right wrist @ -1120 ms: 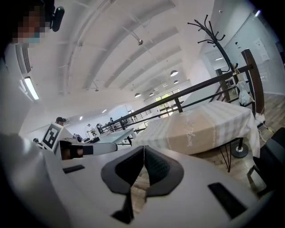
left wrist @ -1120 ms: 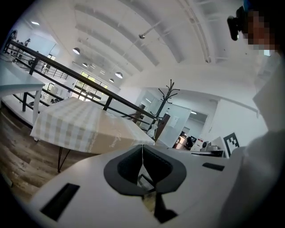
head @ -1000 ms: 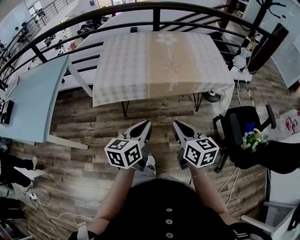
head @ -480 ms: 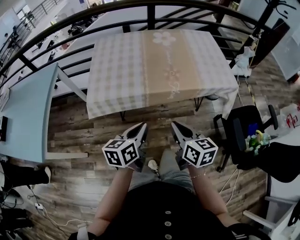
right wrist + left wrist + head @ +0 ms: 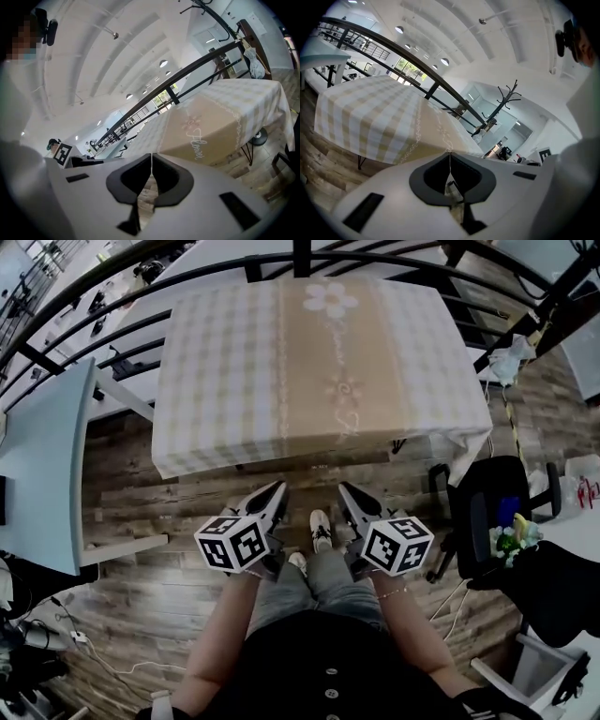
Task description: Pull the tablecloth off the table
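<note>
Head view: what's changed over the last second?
The view has moved forward. The tablecloth now looks larger and nearer, with its near edge closer to both sets of jaw tips, and a shoe now shows between the grippers. Nothing was taken hold of or let go. The left hand-held gripper and right hand-held gripper stay shut, empty and side by side, short of the cloth.

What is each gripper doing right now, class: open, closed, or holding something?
Left gripper: closed, holding nothing, short of the tablecloth.
Right gripper: closed, holding nothing.
</note>
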`<state>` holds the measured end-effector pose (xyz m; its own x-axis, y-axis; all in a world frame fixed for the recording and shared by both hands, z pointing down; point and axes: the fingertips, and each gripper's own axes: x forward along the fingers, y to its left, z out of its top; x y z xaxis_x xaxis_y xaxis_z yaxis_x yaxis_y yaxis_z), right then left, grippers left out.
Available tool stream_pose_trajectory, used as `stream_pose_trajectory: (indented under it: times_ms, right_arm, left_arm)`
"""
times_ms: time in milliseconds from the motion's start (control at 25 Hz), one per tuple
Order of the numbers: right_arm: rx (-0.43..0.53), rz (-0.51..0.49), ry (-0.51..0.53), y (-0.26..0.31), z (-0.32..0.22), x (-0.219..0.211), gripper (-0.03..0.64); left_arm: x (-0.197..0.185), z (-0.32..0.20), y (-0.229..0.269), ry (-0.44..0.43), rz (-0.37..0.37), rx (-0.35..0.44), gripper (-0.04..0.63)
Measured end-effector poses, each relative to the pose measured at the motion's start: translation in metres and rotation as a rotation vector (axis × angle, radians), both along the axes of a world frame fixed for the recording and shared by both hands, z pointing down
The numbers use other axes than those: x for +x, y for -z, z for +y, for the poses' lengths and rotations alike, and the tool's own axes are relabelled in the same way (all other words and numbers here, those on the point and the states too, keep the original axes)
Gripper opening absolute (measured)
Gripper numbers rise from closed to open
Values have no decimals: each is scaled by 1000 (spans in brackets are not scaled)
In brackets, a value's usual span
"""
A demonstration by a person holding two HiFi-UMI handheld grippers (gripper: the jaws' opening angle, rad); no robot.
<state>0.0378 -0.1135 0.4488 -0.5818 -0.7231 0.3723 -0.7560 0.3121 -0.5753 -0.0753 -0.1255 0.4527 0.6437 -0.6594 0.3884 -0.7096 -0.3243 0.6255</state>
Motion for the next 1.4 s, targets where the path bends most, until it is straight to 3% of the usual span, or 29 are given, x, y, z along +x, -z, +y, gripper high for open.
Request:
stream_pose_trajectory:
  times_ms: [240, 400, 520, 640, 760, 880, 1240, 1400]
  right_arm:
    - [-46, 1, 25, -20, -45, 11, 31]
    - [-106, -50, 14, -34, -69, 15, 32]
    - [-169, -119, -31, -47, -82, 21, 105]
    - [-213, -178, -80, -59, -95, 26, 133]
    - [-252, -249, -139, -69, -106, 32, 153]
    - [-300, -311, -211, -79, -118, 36, 219]
    - [-392, -446, -416, -107, -139, 51, 241]
    - [-414, -473, -449, -114, -146, 49, 241]
  left_arm:
    - [8, -37, -23, 39, 63, -76, 17]
    - [3, -59, -42, 94, 63, -128, 17]
    - [0, -75, -55, 133, 85, -170, 17]
    - [-1, -88, -68, 169, 129, -233, 24]
    - [-2, -97, -80, 233, 200, -307, 177]
    - [-9, -107, -90, 320, 250, -344, 222]
    - [-19, -129, -107, 511, 356, -418, 264]
    - [-19, -135, -115, 526, 320, -422, 264]
